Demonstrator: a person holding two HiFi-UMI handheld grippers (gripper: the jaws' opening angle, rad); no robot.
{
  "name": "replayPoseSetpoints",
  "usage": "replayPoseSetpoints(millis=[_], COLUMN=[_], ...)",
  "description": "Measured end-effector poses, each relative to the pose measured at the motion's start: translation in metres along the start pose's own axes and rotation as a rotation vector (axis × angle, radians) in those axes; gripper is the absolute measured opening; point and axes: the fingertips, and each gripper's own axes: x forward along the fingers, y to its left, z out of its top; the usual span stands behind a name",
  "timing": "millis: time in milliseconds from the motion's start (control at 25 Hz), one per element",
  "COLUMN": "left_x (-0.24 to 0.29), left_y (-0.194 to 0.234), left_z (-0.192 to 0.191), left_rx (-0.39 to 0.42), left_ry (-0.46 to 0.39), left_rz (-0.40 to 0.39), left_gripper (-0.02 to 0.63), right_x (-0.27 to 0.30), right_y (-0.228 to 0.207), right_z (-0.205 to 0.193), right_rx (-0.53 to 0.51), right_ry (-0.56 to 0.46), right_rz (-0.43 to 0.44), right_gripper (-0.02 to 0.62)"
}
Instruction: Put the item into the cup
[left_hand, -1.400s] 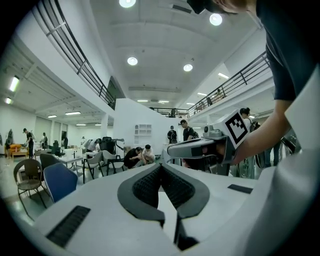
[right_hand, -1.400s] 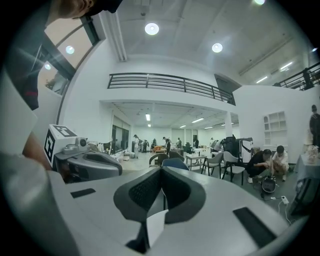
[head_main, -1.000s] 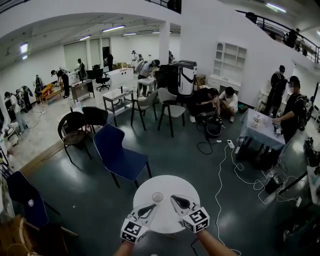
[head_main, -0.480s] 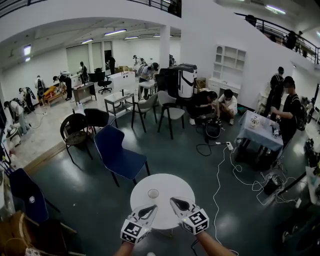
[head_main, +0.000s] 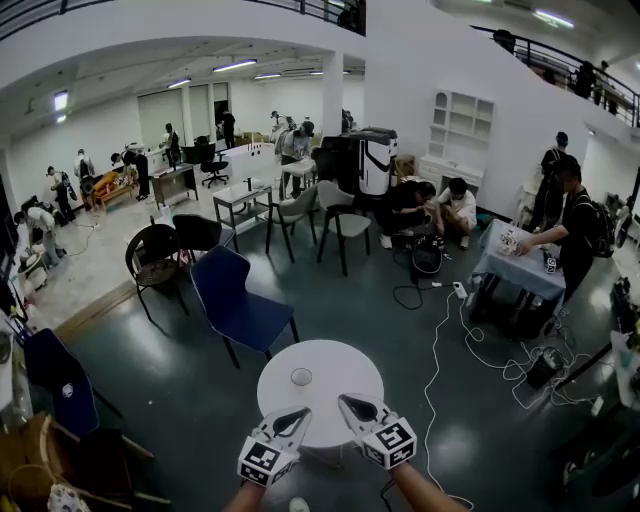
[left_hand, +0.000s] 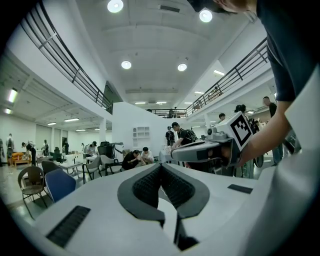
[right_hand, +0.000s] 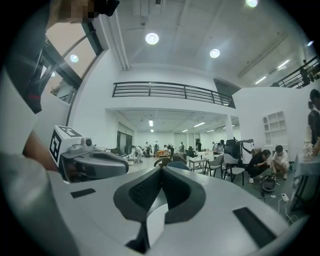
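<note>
While the small clear cup (head_main: 301, 377) stands upright near the middle of the round white tabletop (head_main: 350, 372), in the lower centre of the head view, the left claw (head_main: 302, 413) and the right claw (head_main: 346, 401) hang side by side over the tabletop's near edge, just below the cup and apart from it. Each claw is pressed together with nothing pinched. A blue chair (head_main: 240, 310) stands on the floor at the tabletop's upper left.
</note>
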Motion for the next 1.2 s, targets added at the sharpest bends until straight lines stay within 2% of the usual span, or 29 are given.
replayPoseSetpoints(millis=[480, 720, 1200], left_x=[-0.016, -0.039, -0.081], left_y=[-0.079, -0.109, -0.169], left_z=[0.009, 0.015, 0.018], left_rx=[0.024, -0.051, -0.027], left_ry=[-0.010, -0.044, -0.055], left_rz=[0.014, 0.025, 0.085], left_gripper=[0.017, 0.017, 0.017], right_x=[-0.079, -0.115, -0.187], right_y=[0.016, 0.034, 0.069], right_z=[-0.007, -0.006, -0.014], right_rx=[0.003, -0.004, -0.012], right_ry=[-0.010, -0.017, -0.031], right_rz=[0.009, 0.006, 0.026], right_gripper=[0.018, 0.018, 0.018])
